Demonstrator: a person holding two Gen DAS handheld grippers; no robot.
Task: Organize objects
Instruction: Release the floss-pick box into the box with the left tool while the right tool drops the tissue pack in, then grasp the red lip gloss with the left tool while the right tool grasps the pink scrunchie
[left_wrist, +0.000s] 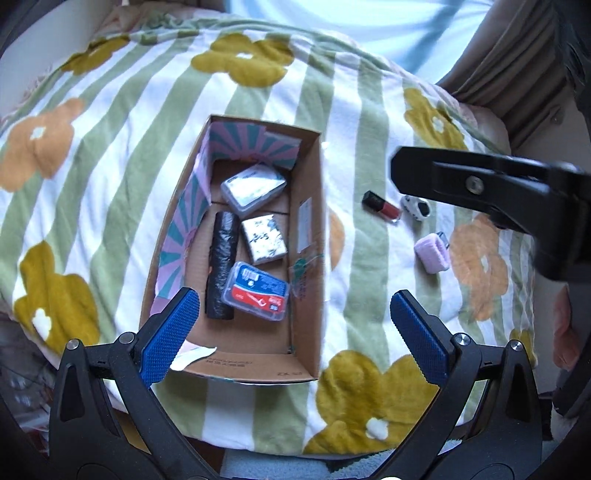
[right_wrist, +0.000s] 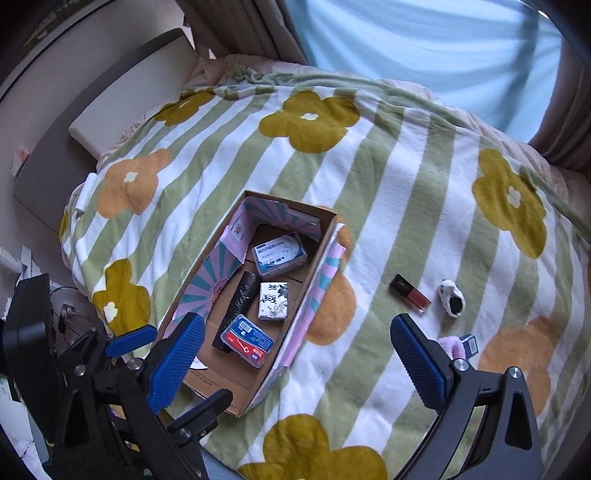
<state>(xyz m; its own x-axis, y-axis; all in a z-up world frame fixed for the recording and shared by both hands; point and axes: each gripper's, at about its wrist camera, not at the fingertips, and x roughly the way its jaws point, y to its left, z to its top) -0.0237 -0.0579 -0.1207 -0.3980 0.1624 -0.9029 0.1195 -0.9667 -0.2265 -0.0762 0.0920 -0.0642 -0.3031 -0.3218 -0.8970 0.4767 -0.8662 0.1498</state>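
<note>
On the bed, over a flower-and-stripe blanket (right_wrist: 406, 192), I log the following.

Cardboard box (left_wrist: 312, 229), open-topped, lying flat on the blanket. Contents, all resting on its floor: one clear plastic case (left_wrist: 253, 189) at the far end; one patterned white packet (left_wrist: 264, 238) just nearer than it; one black bag roll (left_wrist: 221, 266) lying lengthwise beside the packet; one red-and-blue floss-pick case (left_wrist: 258, 295) at the near end, touching the roll.

Loose items still outside, to the right of the box: one red lip-gloss tube (right_wrist: 410, 293); one black-and-white spotted small object (right_wrist: 451, 297) just beside the tube, kind not clear; one pink fuzzy item (left_wrist: 432, 253) nearer to me, with a small dark card or case at its edge, partly hidden in the right wrist view.

Left gripper (left_wrist: 295, 332): jaws spread wide, holding nothing, hovering above the near end of the box.

Right gripper (right_wrist: 299, 363): jaws spread wide, empty, hovering above the blanket between the box and the loose items.

Step in hand, as I judge it: between picks, four items boxed, about three to go. Next move calls for my right gripper to go right and down, straddle the lip-gloss tube across its narrow width and pinch without pressing it into the soft blanket.
</note>
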